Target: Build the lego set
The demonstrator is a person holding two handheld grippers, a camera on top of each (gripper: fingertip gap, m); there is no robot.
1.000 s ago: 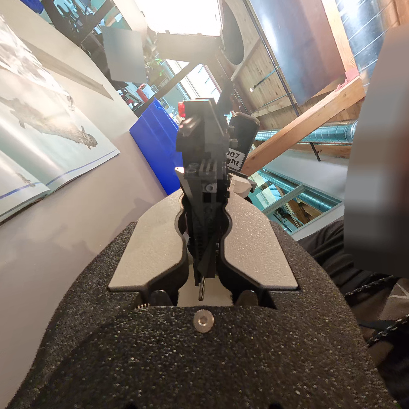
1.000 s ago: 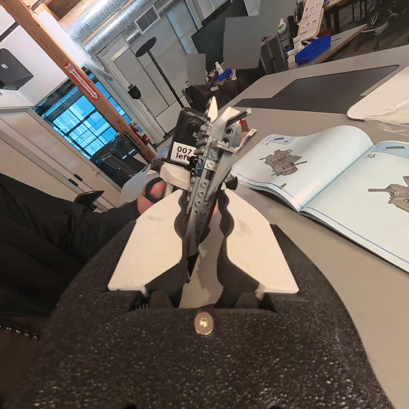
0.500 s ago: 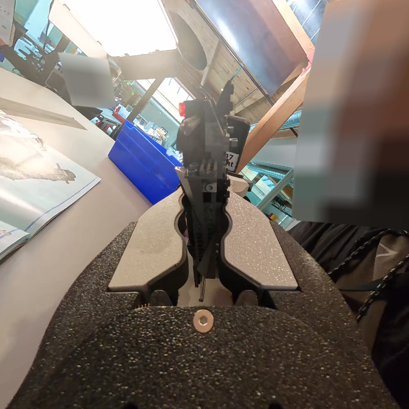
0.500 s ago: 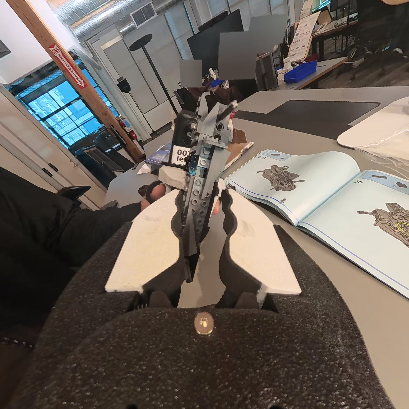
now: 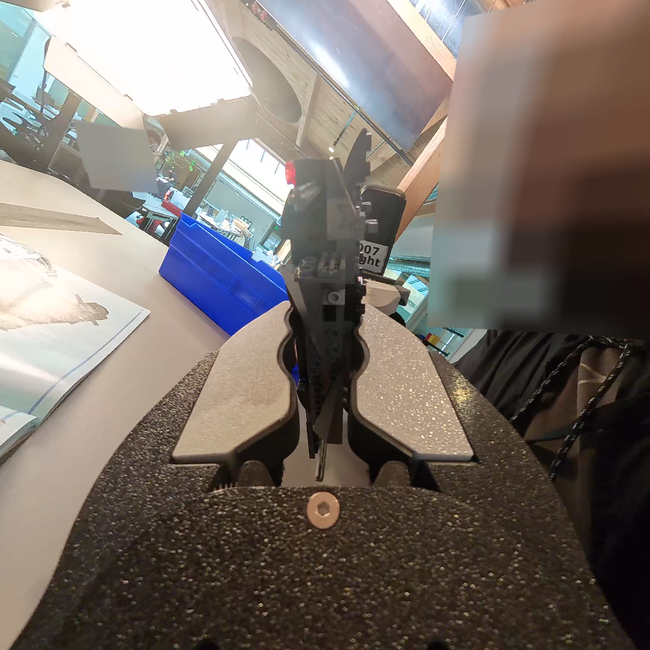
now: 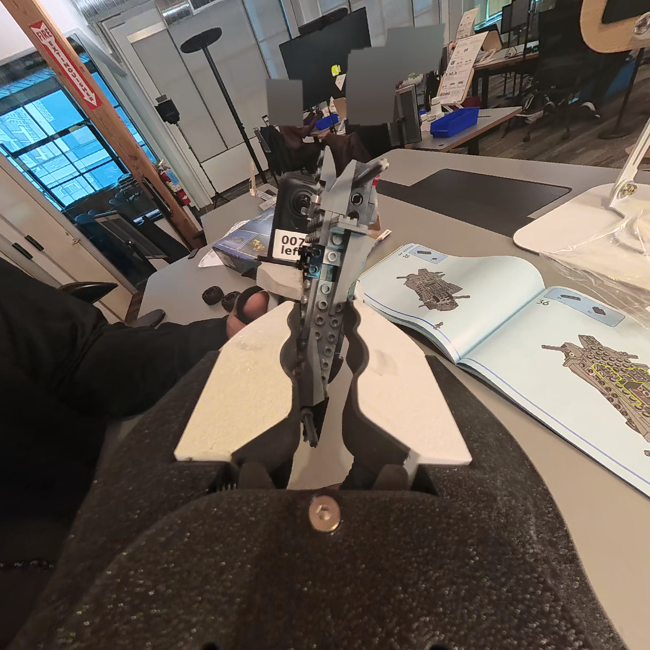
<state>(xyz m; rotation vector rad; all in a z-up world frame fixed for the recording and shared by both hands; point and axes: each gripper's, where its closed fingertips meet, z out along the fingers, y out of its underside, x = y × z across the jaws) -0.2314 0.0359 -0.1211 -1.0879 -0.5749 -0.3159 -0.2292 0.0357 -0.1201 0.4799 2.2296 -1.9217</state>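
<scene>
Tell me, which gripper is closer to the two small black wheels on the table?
Left. The left gripper sits right beside the wheels; the right gripper grips the brick model's other end, farther off.

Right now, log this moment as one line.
left gripper: clamps grey toy-brick model | right gripper: clamps same model, opposite end | open instruction booklet: on grey table

Tongs point(image 6: 323, 337) around grey brick model point(image 6: 325, 316)

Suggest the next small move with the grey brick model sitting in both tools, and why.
Probably hold steady and check the grip first. The grey brick model stands upright off the table, with the left tool and right tool shut on it from opposite sides, so loosening either one could let it tip.
</scene>
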